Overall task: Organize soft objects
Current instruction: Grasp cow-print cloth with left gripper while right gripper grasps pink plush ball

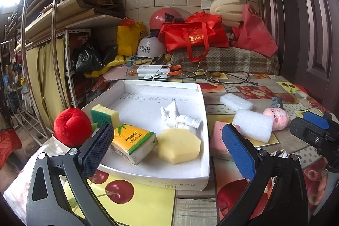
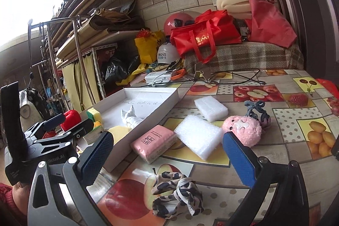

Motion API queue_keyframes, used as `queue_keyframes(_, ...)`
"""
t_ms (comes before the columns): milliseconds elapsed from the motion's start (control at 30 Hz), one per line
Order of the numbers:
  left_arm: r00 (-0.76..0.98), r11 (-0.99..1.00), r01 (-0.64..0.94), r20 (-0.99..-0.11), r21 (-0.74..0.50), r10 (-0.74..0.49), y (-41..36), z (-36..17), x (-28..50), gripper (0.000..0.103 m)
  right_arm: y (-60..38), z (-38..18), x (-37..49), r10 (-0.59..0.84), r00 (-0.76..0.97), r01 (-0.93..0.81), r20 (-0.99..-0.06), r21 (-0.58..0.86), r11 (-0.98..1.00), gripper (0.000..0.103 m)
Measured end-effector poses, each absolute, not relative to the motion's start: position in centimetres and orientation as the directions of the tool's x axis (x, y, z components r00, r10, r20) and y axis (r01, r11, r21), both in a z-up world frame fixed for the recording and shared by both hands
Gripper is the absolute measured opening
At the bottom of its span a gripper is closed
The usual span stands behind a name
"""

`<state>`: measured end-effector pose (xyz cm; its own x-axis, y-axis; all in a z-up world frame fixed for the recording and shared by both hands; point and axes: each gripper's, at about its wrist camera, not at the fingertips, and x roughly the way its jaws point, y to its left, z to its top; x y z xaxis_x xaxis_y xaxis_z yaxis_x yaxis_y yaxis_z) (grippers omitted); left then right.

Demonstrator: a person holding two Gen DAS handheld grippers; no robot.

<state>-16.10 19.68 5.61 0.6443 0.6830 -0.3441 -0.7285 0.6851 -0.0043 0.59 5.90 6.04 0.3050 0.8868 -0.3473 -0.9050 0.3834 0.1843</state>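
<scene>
A white shallow box (image 1: pixel 203 120) (image 2: pixel 148 118) holds a green-yellow sponge (image 1: pixel 104 114), a tissue pack (image 1: pixel 133 143), a yellow sponge (image 1: pixel 179 145) and white socks (image 1: pixel 180 118). A red plush apple (image 1: pixel 72 126) sits at its left edge. My left gripper (image 1: pixel 167 151) is open and empty over the box's near side. On the table right of the box lie a pink tissue pack (image 2: pixel 153 143), two white foam blocks (image 2: pixel 199 137) (image 2: pixel 210 106), a pink plush (image 2: pixel 243 128) and a leopard scrunchie (image 2: pixel 175 194). My right gripper (image 2: pixel 169 160) is open and empty above the scrunchie.
The fruit-print tablecloth (image 2: pixel 292 120) covers the table. A grey knotted cord (image 2: pixel 257 110) lies behind the plush. A power bank and cables (image 1: pixel 156 72) lie at the back. Red bags (image 1: pixel 192 35), helmets and a plaid-covered block stand against the wall. Shelves stand left.
</scene>
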Motion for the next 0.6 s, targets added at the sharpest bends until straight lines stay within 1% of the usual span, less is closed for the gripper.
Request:
queue_keyframes(167,0.703,0.753,-0.658,-0.342,0.018,0.623,17.4,5.7,-15.2,0.103,3.5,6.0,3.7,0.863,0.359,-0.862,-0.356,0.228,0.453,0.103)
queue_keyframes(233,0.724,0.777,-0.629,-0.350,0.019,0.594,16.8,5.7,-14.9,0.103,2.5,5.7,5.5,0.845,0.372,-0.835,-0.384,0.260,0.485,0.103)
queue_keyframes(333,0.759,0.822,-0.569,-0.370,0.023,0.535,16.2,5.7,-14.2,0.103,1.5,5.0,8.1,0.817,0.360,-0.803,-0.451,0.297,0.517,0.103)
queue_keyframes(433,0.791,0.886,-0.464,-0.437,0.025,0.427,15.2,5.3,-12.7,0.103,0.2,4.3,10.0,0.790,0.362,-0.763,-0.495,0.330,0.556,0.103)
queue_keyframes(533,0.779,0.934,-0.356,-0.547,0.017,0.307,14.0,4.4,-10.0,0.103,-0.6,3.9,11.7,0.755,0.382,-0.723,-0.533,0.336,0.604,0.103)
queue_keyframes(600,0.744,0.948,-0.317,-0.615,0.019,0.261,13.4,3.6,-8.1,0.103,-0.3,3.8,12.6,0.729,0.391,-0.717,-0.562,0.310,0.624,0.103)
